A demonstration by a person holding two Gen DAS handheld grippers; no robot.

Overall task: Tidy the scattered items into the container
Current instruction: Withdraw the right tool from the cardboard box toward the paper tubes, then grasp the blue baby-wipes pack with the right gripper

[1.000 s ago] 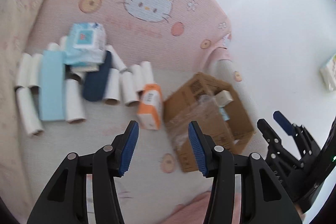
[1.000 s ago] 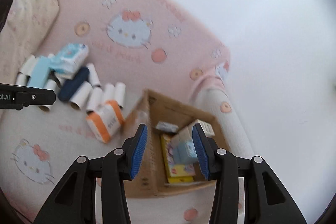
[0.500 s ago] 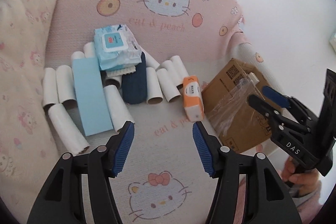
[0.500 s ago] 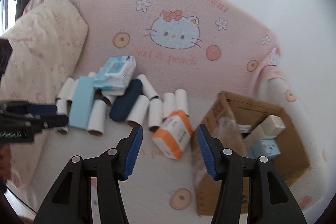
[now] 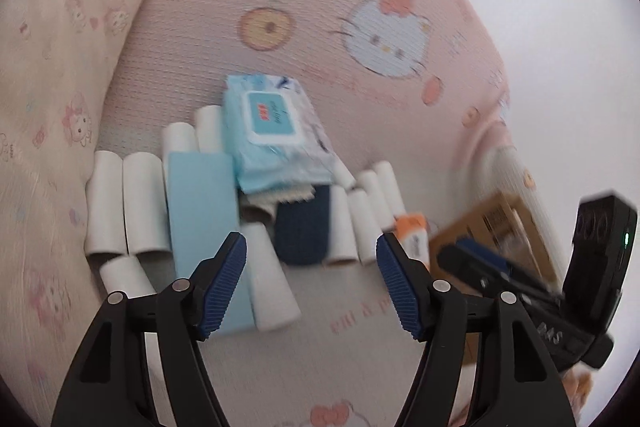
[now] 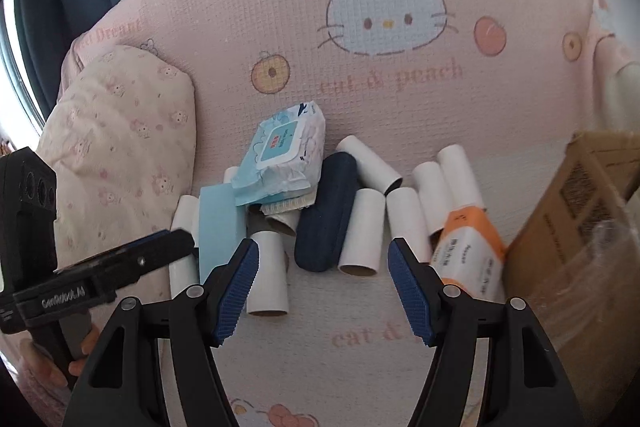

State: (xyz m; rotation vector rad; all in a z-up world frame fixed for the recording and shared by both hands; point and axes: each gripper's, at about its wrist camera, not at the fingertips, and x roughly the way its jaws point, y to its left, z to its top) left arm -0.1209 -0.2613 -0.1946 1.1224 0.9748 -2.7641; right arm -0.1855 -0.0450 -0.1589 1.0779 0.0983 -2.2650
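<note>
**Both grippers wide over the scattered pile**

The left gripper (image 5: pixel 312 267) and the right gripper (image 6: pixel 324 277) have just been opening; both stand wide with nothing between the pads. Ahead of the right gripper lie white cardboard tubes (image 6: pixel 362 231), a navy case (image 6: pixel 328 211), a wet-wipes pack (image 6: pixel 286 155) and a light blue box (image 6: pixel 220 227). To its right sit an orange tissue pack (image 6: pixel 472 251) and the cardboard box (image 6: pixel 580 227).

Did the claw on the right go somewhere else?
Yes. The right gripper, open and empty, has swung away from the cardboard box to the white tubes, its jaws just opening wider.
</note>
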